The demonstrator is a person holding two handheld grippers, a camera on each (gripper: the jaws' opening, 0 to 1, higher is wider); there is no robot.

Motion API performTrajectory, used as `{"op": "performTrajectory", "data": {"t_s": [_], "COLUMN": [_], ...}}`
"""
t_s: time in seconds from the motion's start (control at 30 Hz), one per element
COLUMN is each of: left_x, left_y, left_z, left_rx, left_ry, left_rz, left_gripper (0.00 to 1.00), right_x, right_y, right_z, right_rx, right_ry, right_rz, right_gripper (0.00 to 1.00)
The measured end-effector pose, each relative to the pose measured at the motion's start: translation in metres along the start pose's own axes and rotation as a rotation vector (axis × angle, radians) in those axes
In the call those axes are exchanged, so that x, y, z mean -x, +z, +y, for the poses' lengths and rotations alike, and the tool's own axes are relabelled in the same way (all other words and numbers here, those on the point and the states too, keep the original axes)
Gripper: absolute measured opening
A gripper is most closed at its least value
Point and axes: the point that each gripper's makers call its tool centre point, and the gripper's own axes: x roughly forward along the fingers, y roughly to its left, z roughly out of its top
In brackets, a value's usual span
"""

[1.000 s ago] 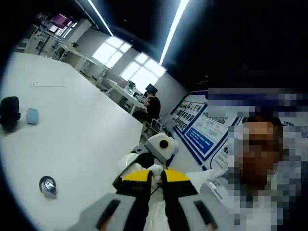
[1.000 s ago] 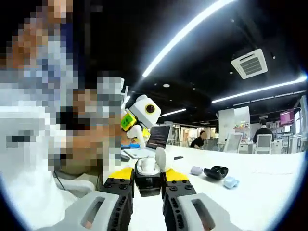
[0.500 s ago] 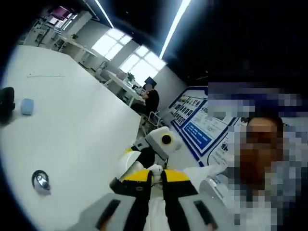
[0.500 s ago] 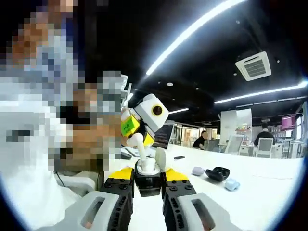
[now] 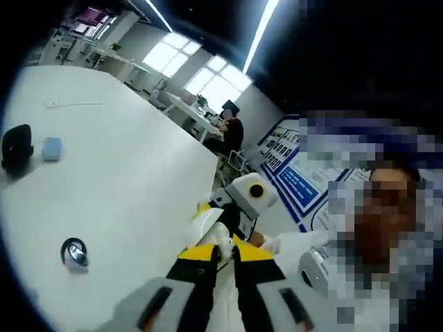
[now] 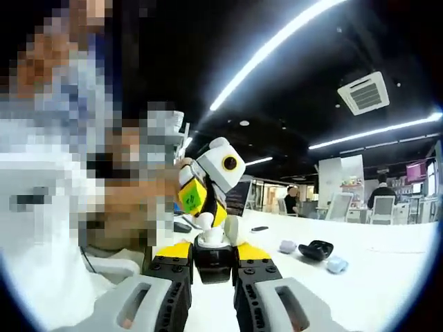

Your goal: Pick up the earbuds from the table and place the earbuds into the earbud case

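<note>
While the right gripper [image 6: 213, 257] clamps the open white earbud case [image 6: 212, 243], the left gripper [image 5: 223, 252] pinches a white earbud [image 5: 223, 242].

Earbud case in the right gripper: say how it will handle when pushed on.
The white earbud case looks rigid and light. Its glossy, rounded shell may slip or twist in the right gripper's fingers. The raised lid could snap shut.

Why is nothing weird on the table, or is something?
Nothing looks spilled or broken. The black open case and two small pastel cases sit on the white table. The right gripper holds the white earbud case.
</note>
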Motion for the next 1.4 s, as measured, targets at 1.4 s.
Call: {"op": "performTrajectory", "data": {"t_s": [1.4], "left_x": [-0.014], "left_y": [0.038], "left_z": [0.002], "left_rx": [0.194], "left_ry": [0.031], "left_rz": [-0.219], "left_gripper": [0.11], "right_x": [-0.001], "right_y": [-0.019], "right_z": [-0.016], "right_rx": [-0.005], "right_ry": [-0.072], "right_rz": [0.017], "right_gripper": [0.20]}}
